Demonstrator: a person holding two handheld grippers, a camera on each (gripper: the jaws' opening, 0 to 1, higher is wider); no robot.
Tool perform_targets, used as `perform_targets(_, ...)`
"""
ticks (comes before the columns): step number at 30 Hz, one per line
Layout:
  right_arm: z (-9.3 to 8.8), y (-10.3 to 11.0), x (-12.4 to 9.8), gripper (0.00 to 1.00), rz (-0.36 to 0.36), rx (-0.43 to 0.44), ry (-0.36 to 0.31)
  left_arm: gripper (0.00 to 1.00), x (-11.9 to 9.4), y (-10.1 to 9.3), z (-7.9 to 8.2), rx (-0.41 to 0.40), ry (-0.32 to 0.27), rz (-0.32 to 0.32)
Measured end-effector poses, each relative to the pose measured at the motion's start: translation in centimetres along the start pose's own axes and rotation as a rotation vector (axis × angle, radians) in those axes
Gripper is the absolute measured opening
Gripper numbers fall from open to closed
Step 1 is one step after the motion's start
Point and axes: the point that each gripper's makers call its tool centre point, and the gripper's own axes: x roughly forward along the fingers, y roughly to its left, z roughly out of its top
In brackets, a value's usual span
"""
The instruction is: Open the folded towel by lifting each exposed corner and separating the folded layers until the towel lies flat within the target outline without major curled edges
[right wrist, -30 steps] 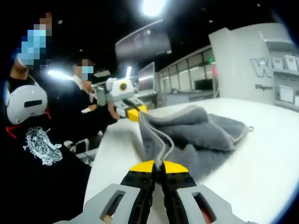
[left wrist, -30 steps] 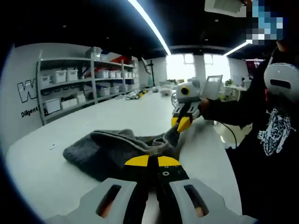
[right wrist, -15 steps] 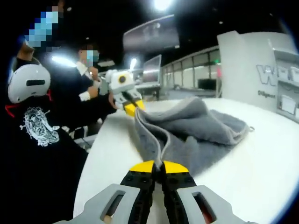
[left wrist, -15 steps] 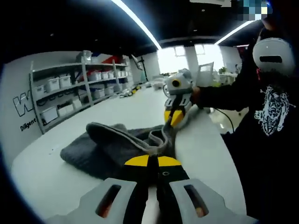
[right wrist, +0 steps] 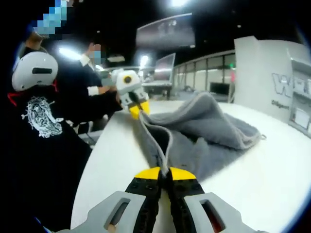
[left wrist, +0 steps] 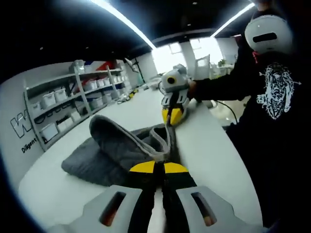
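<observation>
Left tool (left wrist: 159,168) clamped on grey towel (left wrist: 116,150) edge; right tool (right wrist: 164,173) likewise. Towel bunched, lifted off white worktop (right wrist: 272,174) between them.

Your towel (left wrist: 121,148) lies mid-frame on the counter (left wrist: 209,155); shelving (left wrist: 63,107) stands upper left; a person (left wrist: 272,111) stands right.

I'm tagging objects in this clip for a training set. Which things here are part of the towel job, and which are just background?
Part of the job:
grey towel, partly lifted, still folded
left gripper, shut on the towel's edge
right gripper, shut on the towel's edge
white table

Just lying about:
shelves with white storage bins
monitor on a far desk
</observation>
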Motion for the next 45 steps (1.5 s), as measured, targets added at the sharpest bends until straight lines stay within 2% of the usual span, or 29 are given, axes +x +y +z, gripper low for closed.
perform_targets(7,-0.4,0.2,0.0,0.01,-0.001,-0.018,0.015,0.01,0.4,-0.7,-0.9,0.047,0.021,-0.015)
perform_targets(14,-0.8,0.7,-0.2,0.01,-0.004,-0.069,0.011,0.01,0.3,-1.1,-1.8,0.048,0.044,-0.030)
perform_targets(23,-0.8,1.2,-0.3,0.02,-0.003,-0.101,0.002,0.01,0.4,-1.4,-1.8,0.026,0.011,-0.029)
perform_targets(30,-0.8,1.8,-0.4,0.08,0.023,-0.098,-0.008,0.05,0.2,-1.7,-1.7,0.005,-0.014,-0.017)
perform_targets(32,-0.7,2.0,-0.6,0.10,0.035,-0.100,-0.014,0.07,0.1,-1.9,-1.5,-0.019,-0.020,-0.030)
perform_targets(34,-0.5,2.7,-0.9,0.13,0.082,-0.068,-0.033,0.10,0.0,-2.0,-1.4,-0.040,-0.027,-0.041)
perform_targets(39,0.2,3.0,-1.4,0.13,0.111,-0.022,-0.075,0.15,-0.6,-2.9,-0.3,-0.180,-0.082,-0.110)
perform_targets(45,0.5,3.3,-1.5,0.13,0.128,0.009,-0.084,0.15,-1.1,-3.1,0.0,-0.215,-0.093,-0.128)
